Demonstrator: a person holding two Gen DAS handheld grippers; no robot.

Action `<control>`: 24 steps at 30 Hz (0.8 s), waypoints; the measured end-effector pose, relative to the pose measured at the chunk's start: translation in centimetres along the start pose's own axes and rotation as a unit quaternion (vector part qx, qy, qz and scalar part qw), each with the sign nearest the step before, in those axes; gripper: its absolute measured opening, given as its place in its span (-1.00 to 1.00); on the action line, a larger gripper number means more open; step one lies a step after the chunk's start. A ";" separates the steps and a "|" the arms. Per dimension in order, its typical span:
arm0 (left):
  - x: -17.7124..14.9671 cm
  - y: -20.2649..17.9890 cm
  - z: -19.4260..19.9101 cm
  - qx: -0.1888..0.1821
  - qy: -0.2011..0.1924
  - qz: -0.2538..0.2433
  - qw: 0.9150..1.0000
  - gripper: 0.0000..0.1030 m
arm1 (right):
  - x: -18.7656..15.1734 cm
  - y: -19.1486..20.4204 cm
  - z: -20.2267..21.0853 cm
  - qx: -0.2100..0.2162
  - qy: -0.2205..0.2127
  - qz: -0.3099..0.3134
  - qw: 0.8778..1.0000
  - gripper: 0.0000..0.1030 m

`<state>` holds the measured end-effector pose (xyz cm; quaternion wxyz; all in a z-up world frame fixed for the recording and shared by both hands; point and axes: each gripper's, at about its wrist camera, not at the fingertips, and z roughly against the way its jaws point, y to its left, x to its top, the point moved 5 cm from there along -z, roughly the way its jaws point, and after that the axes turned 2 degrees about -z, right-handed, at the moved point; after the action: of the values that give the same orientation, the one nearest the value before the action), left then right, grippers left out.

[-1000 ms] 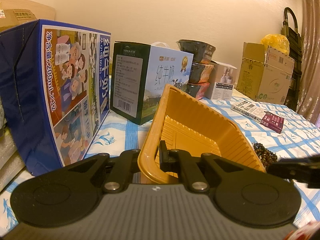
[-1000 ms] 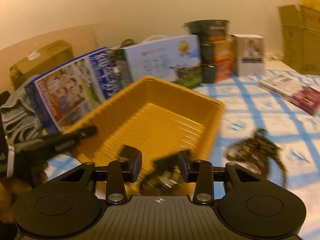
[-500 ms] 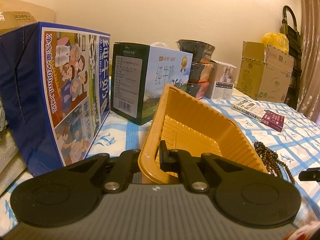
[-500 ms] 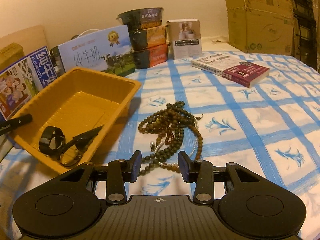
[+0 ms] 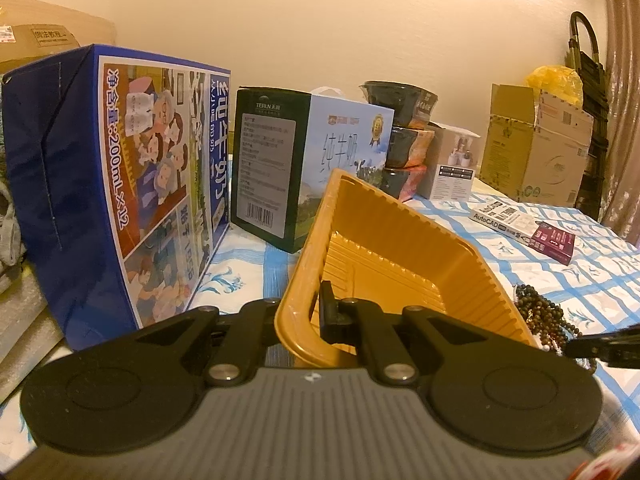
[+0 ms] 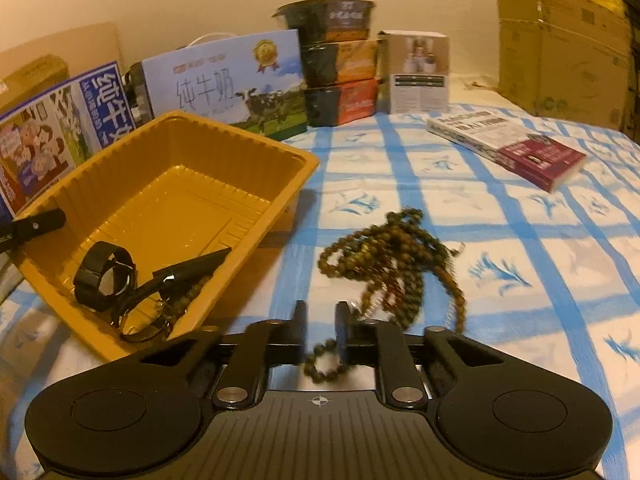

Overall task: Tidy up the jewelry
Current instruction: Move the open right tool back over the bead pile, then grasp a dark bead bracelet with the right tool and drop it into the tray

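Bead necklaces (image 6: 394, 258): a tangled heap of dark brown-green strands on the blue-checked tablecloth (image 6: 520, 216), just beside the tray's right wall, one loop trailing toward the camera.
Right gripper (image 6: 320, 320): low over the near end of the heap, jaws just closing to a narrow gap; a bead loop (image 6: 326, 362) lies between the fingers, but whether the pads press it cannot be told.
Left gripper (image 5: 308, 312): clamped on the near rim of the orange plastic tray (image 5: 400, 248), one finger inside the wall and one outside, the tray tipped up at the far end.
Tray contents: a black wristwatch (image 6: 105, 276) and a few small rings and beads gathered at the near corner.
Far edge of the table: two milk cartons (image 6: 224, 84), stacked instant-noodle bowls (image 6: 340, 68), a small white box (image 6: 418, 72).
Right side: an AutoCAD book (image 6: 508, 148) lying flat, cardboard boxes (image 6: 560, 44) beyond it.
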<state>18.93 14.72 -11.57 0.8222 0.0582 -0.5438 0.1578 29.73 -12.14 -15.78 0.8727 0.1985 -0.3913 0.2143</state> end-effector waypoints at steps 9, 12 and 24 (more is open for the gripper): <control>0.0 0.0 0.0 -0.001 0.001 0.001 1.000 -0.87 | -1.0 -0.4 -3.2 -0.004 0.046 -0.004 0.999 -0.76; 0.0 0.1 -0.1 0.000 0.001 0.002 1.000 -0.87 | -1.6 -1.7 -2.7 -0.024 0.052 -0.018 0.998 -0.76; 0.1 0.1 -0.1 0.000 0.002 0.002 1.000 -0.87 | -0.9 -2.5 -3.5 -0.027 0.036 -0.012 0.999 -0.72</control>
<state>19.02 14.83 -11.57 0.8228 0.0568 -0.5426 0.1592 32.59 -12.59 -19.02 0.8938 0.1715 -0.3630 0.1999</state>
